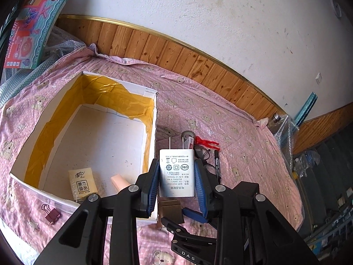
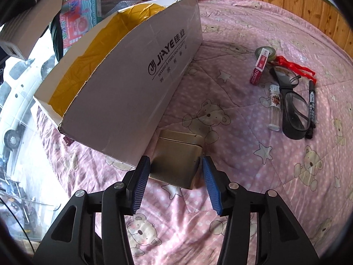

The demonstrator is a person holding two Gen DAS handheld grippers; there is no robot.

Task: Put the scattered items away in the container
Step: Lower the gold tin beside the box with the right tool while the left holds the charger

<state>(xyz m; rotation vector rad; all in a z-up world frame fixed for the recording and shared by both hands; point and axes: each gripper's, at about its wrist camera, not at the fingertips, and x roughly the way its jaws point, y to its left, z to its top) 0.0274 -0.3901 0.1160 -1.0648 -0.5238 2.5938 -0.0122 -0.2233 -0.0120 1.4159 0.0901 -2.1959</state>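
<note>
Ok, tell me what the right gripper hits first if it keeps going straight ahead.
The metal tin. The open right gripper points straight at it, fingertips already flanking its near corners. The cardboard box stands just left of that line, probably missed, though depth is unclear.

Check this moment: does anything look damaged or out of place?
The cardboard box is rough: its yellow tape lining is wrinkled and ragged, and the right wall's top edge is torn. A binder clip lies outside it on the quilt.

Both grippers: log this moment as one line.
left gripper shut on charger | right gripper open around tin | box: tissue pack
</note>
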